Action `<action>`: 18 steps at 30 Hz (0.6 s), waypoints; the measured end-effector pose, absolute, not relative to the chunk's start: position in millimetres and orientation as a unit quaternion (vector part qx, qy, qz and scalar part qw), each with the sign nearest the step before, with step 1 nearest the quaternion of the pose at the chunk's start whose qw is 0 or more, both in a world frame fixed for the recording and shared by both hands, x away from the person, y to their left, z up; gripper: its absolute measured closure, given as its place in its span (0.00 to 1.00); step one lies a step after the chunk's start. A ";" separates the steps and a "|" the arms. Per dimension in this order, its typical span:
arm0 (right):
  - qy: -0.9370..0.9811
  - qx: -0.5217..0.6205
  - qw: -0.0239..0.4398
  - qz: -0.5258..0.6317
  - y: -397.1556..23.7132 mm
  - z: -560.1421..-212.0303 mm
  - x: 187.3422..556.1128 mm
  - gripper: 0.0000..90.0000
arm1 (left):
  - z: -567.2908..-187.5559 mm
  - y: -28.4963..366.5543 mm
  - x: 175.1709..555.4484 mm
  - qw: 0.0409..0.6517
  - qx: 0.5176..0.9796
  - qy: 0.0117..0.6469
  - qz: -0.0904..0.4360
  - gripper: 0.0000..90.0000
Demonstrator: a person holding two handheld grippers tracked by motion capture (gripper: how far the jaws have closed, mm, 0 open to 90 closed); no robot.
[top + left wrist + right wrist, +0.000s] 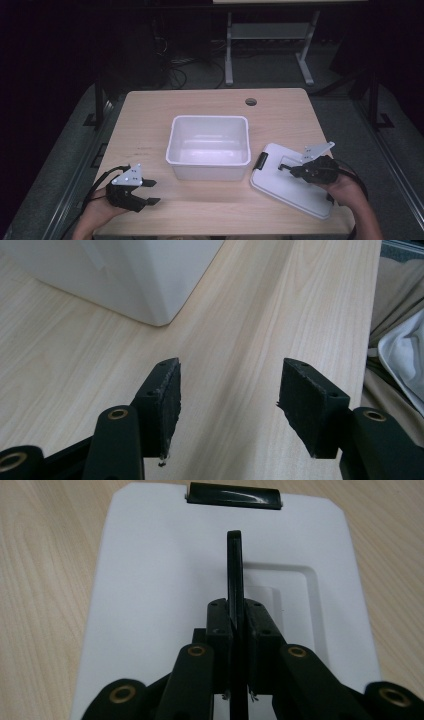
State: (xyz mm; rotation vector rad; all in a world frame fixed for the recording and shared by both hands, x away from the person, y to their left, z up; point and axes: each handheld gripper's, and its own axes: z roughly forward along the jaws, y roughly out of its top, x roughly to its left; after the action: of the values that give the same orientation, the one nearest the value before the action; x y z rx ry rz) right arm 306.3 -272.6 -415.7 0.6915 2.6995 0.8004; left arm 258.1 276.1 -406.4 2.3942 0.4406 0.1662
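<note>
A white plastic bin [210, 172] stands open in the middle of the wooden table [150, 125]. To its right lies its flat white lid [280, 187], slanted, with a black latch [260, 161] at the end near the bin. In the right gripper view the lid [150, 580] carries a thin upright black handle [235, 565], and my right gripper [236, 620] is shut on that handle. My left gripper [152, 192] rests near the front left of the table, open with nothing between its pads [165, 400]; the bin's corner [125, 275] lies ahead of it.
A round cable hole [251, 102] sits near the table's far edge. Behind the table stand the white legs of another desk [229, 50]. Bare tabletop lies between the left gripper and the bin. Light cloth [405, 355] shows past the table's edge.
</note>
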 end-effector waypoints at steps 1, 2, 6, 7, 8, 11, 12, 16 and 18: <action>0.924 0.237 0.122 0.276 -273.6 -415.6 307.3 0.92 | -406.9 276.3 258.3 0.344 0.921 0.169 0.064 0.46; 0.924 0.236 0.124 0.275 -274.0 -415.4 307.4 0.93 | -407.2 276.6 258.4 0.344 0.921 0.170 0.063 0.46; 0.924 0.240 0.117 0.275 -276.1 -414.2 308.8 0.93 | -407.6 279.3 258.6 0.346 0.920 0.174 0.064 0.46; 0.925 0.239 0.117 0.273 -276.5 -413.8 309.3 0.93 | -407.7 280.0 258.6 0.346 0.920 0.174 0.064 0.46; 0.925 0.237 0.117 0.271 -276.8 -413.3 309.7 0.93 | -407.9 280.5 258.5 0.344 0.921 0.173 0.064 0.45; 0.925 0.238 0.115 0.274 -277.6 -411.4 311.0 0.93 | -408.7 281.7 257.1 0.346 0.919 0.177 0.065 0.45; 0.925 0.236 0.114 0.276 -277.8 -410.4 311.6 0.93 | -408.4 282.2 256.9 0.346 0.919 0.177 0.066 0.45; 0.925 0.231 0.114 0.280 -278.6 -404.3 312.1 0.93 | -407.8 282.4 256.4 0.348 0.918 0.177 0.067 0.45; 0.924 0.229 0.114 0.284 -279.3 -400.5 311.9 0.93 | -407.7 282.4 256.5 0.349 0.918 0.176 0.066 0.45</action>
State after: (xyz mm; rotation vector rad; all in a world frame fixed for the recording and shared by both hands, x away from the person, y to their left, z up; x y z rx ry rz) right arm 311.9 -279.3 -400.5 0.6704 2.7109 0.8315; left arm 256.5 282.4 -407.7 2.3799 0.4562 0.1719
